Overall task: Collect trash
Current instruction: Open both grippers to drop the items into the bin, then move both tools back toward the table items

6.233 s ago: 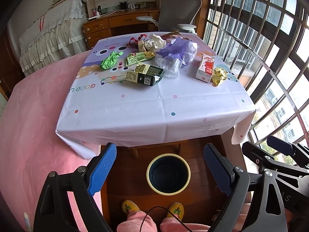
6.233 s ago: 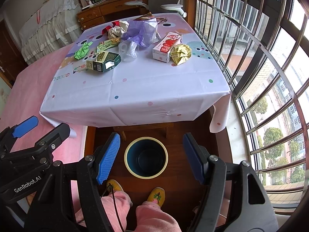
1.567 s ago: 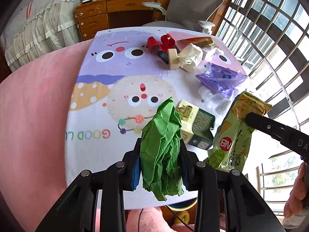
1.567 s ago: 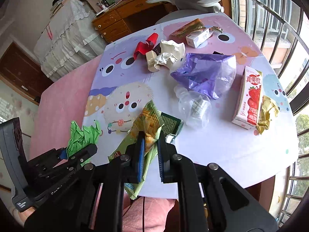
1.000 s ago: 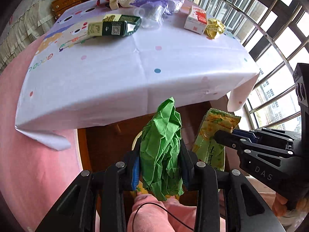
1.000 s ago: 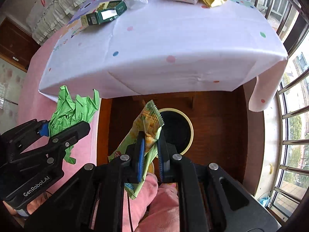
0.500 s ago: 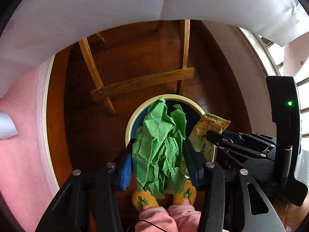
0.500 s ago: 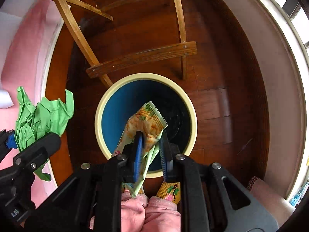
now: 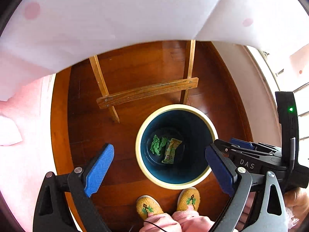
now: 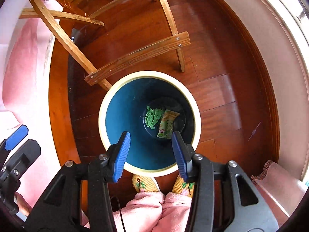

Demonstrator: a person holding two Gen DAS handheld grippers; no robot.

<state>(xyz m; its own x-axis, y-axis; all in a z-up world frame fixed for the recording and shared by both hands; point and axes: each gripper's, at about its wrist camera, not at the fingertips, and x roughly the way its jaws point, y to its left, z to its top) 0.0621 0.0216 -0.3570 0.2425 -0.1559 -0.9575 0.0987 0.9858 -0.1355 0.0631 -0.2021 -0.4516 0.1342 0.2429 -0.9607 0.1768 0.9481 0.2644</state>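
A round bin (image 9: 143,129) (image 10: 102,119) with a cream rim and dark blue inside stands on the wooden floor below me. At its bottom lie a crumpled green wrapper (image 9: 158,145) (image 10: 152,117) and a green-yellow snack packet (image 9: 171,150) (image 10: 167,123), side by side. My left gripper (image 9: 158,166) hangs open above the bin, nothing between its blue pads. My right gripper (image 10: 150,152) is open too, over the bin's near rim, and shows from the side in the left wrist view (image 9: 234,145).
The white dotted tablecloth (image 9: 135,15) hangs across the top of the left view. Wooden table legs and a crossbar (image 9: 146,92) (image 10: 139,55) stand just behind the bin. The person's yellow slippers (image 9: 168,203) (image 10: 144,182) and pink trouser legs are at the bin's near side. Pink bedding lies left.
Both grippers have opened. The green wrapper and the snack packet have dropped from them and now lie at the bottom of the bin.
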